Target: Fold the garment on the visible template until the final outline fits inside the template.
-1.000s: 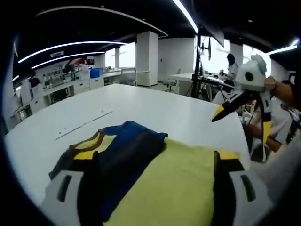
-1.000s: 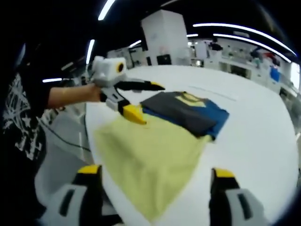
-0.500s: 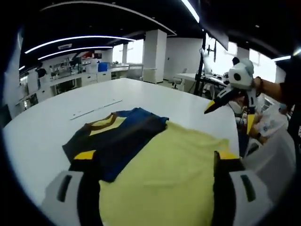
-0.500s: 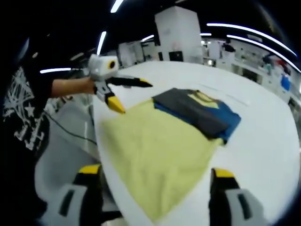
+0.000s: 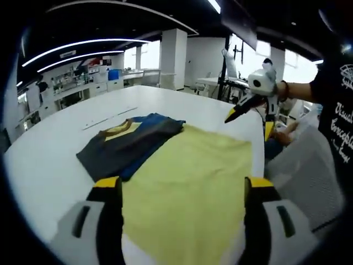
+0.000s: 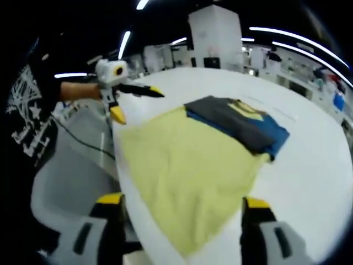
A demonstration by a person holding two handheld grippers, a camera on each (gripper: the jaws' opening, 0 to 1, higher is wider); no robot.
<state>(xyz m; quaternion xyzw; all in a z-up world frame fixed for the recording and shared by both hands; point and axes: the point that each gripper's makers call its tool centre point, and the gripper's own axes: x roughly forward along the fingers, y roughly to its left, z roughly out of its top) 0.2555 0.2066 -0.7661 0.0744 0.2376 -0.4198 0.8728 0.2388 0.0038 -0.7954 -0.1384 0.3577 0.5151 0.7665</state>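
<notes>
A yellow rectangular cloth sheet, evidently the template (image 5: 190,182), lay flat at the centre of both views on the white table (image 5: 49,160), one corner running past the table edge at the lower middle of the right gripper view. A folded garment of dark grey, blue and yellow fabric (image 5: 128,144) rested left of centre in the left gripper view, partly on the template's far end and partly on bare table beyond it. The fold looked compact, yet the outline did not lie within the template, so the garment apparently had yet to be shifted onto the sheet. The left gripper (image 5: 182,204) and the right gripper (image 6: 179,218) hung above the near edge, each with jaws spread wide and holding nothing.
</notes>
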